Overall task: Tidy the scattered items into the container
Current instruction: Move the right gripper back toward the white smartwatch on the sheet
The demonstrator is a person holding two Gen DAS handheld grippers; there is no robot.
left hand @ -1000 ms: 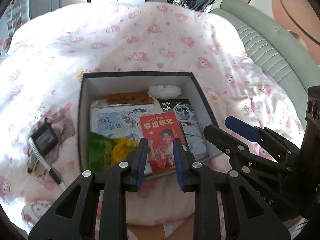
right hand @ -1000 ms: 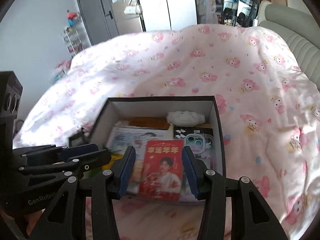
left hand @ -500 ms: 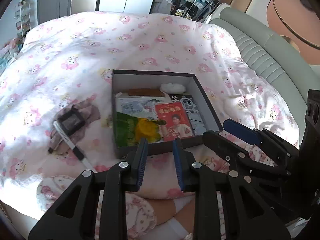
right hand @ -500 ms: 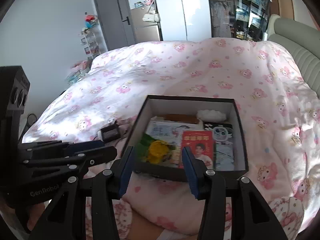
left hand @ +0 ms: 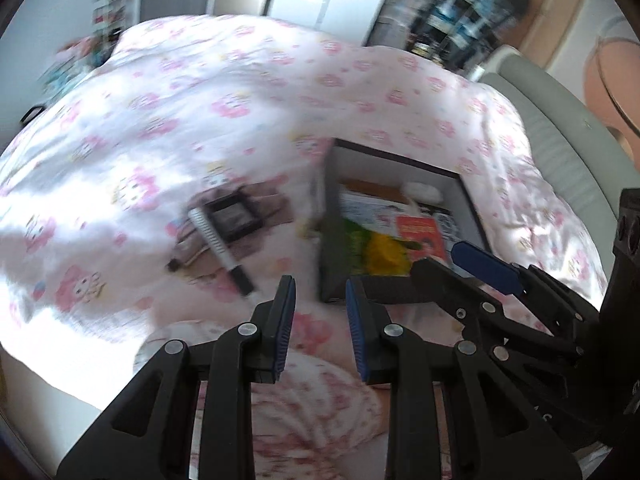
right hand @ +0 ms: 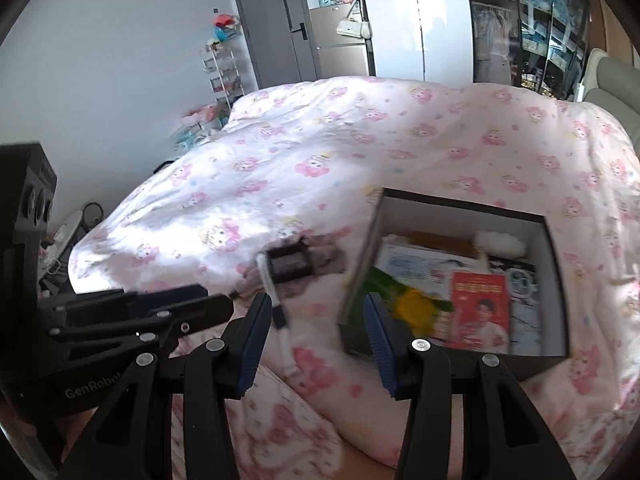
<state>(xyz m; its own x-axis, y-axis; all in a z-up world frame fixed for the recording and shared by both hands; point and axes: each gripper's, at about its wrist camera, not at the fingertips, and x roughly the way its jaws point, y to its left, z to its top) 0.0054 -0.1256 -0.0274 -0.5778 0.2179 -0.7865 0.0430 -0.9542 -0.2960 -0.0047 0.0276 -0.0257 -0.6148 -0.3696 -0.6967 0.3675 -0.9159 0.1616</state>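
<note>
Right wrist view: both claws, left claw (right hand: 224, 304) and right claw (right hand: 316, 336), hang empty with jaws apart; the toothbrush (right hand: 276, 300) lies on the bed (right hand: 360, 148), left of the box (right hand: 460, 356).

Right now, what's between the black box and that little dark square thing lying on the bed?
Only bare pink quilt. In the right wrist view, the small black case, resting on brownish cloth, lies left of the box, with nothing between.

Home bedroom: bed (right hand: 360, 152) under pink cartoon-print duvet, padded headboard (left hand: 560, 128), wardrobe (right hand: 404, 20), grey door (right hand: 272, 24).
</note>
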